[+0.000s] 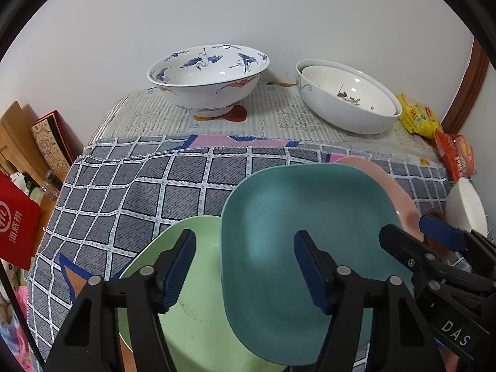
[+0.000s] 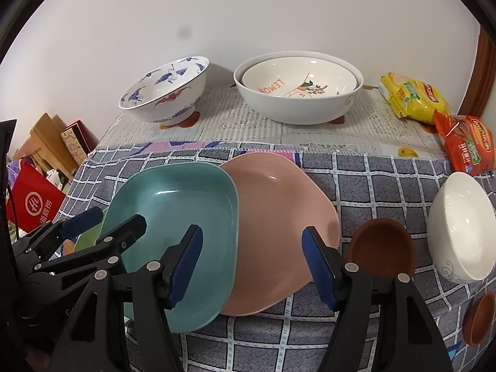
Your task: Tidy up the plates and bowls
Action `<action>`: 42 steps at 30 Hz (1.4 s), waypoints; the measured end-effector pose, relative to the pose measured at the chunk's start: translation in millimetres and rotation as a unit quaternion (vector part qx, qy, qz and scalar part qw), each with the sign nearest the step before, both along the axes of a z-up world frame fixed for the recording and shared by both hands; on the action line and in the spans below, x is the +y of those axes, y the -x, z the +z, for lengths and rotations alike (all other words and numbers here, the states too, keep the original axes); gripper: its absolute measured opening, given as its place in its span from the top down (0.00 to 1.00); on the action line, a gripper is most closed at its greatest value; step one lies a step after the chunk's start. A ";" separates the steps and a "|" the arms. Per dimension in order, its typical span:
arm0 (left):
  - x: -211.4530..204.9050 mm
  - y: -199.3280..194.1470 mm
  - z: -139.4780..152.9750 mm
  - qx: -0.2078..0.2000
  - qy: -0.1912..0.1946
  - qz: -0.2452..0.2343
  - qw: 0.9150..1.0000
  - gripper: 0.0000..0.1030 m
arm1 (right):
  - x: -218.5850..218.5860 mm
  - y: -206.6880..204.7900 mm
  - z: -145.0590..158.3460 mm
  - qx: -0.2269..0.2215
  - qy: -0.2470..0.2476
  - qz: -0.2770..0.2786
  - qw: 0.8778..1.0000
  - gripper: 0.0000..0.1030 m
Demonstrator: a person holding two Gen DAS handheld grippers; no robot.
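Three speckled matte rounded-square plates overlap on the checked woven cloth (image 2: 372,179): teal plate (image 2: 183,217) on top, pink plate (image 2: 279,204) under it at 3 o'clock, green plate (image 1: 192,310) at 9, mostly covered. Left gripper (image 1: 245,269) open, straddling the teal plate's left rim, pads not touching. Right gripper (image 2: 252,266) open over the teal/pink seam. Glossy crane bowl (image 1: 207,77) and nested white bowls (image 2: 297,86) at 12. Brown dish (image 2: 384,248) partly hidden by right finger; second brown dish (image 2: 480,319) cut off.

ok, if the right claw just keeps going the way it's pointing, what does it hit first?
Most likely the pink plate: the right claw straddles its near left part, beside the teal plate overlapping it. Depth is unclear.
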State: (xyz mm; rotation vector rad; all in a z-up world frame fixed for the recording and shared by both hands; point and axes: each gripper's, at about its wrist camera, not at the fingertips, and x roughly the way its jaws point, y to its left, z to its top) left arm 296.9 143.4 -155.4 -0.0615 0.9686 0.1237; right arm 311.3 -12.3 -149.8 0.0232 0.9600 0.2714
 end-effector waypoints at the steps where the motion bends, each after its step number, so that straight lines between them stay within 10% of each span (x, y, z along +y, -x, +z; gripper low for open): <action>1: 0.0 -0.1 -1.0 0.001 -0.002 0.000 1.000 0.43 | 0.9 -0.9 -0.8 0.001 0.000 0.001 1.000 0.36; 23: 6.5 1.9 -9.3 0.014 0.013 0.004 1.000 0.84 | 12.9 -12.3 -24.4 0.032 -0.029 0.025 0.999 0.88; 42: 29.9 47.9 59.8 -0.051 0.035 0.030 0.998 0.88 | 21.0 18.0 41.2 -0.023 -0.054 0.044 0.997 0.91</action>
